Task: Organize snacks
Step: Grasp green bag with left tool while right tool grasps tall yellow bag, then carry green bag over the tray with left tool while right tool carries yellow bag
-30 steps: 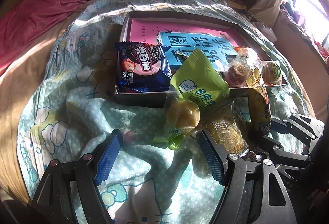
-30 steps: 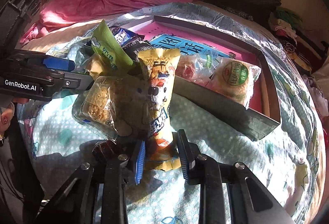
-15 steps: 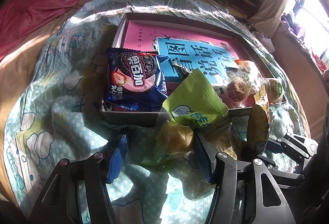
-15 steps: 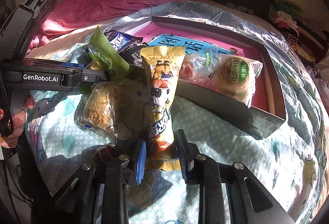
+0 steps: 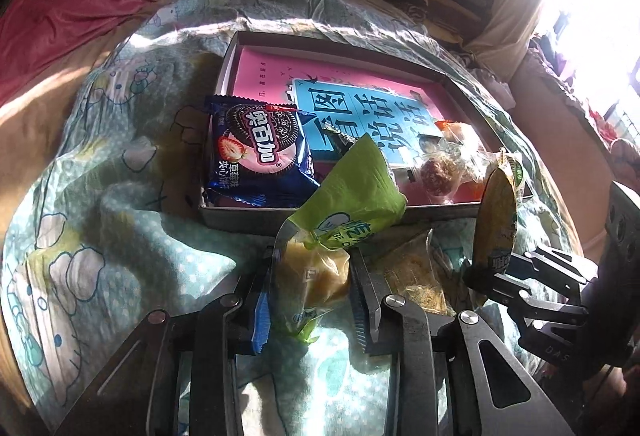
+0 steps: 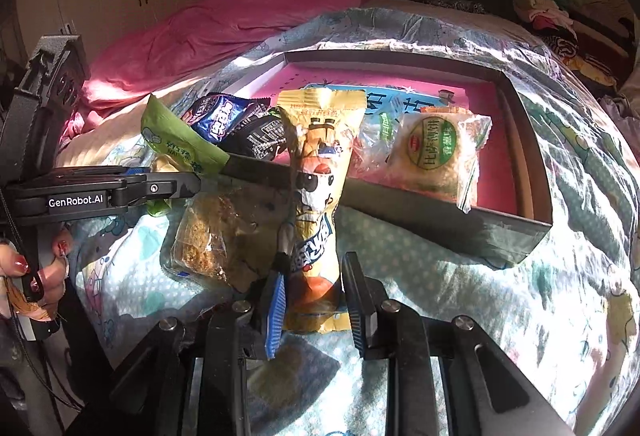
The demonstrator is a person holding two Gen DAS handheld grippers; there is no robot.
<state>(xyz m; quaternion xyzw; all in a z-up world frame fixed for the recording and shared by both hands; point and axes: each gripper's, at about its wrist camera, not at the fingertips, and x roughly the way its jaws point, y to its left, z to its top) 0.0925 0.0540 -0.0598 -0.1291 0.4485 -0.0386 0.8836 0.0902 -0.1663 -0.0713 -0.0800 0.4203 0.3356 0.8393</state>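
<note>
Left tongs (image 5: 308,288) closing onto green packet (image 5: 352,196), right tongs (image 6: 312,300) gripping yellow packet (image 6: 320,172), sunlit cartoon bedspread (image 5: 100,236), pink duvet (image 6: 224,20)

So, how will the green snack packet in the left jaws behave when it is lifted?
The green snack packet is thin film, probably floppy: its printed top already leans toward the tray. It looks light, mostly air around a yellow cake. The left gripper is closing on the clear lower end, so the glossy film might slip or twist.

"GenRobot.AI" on the left tongs (image 6: 192,188) (white lettering); "奥百加" on the blue cookie pack (image 5: 256,156)
</note>
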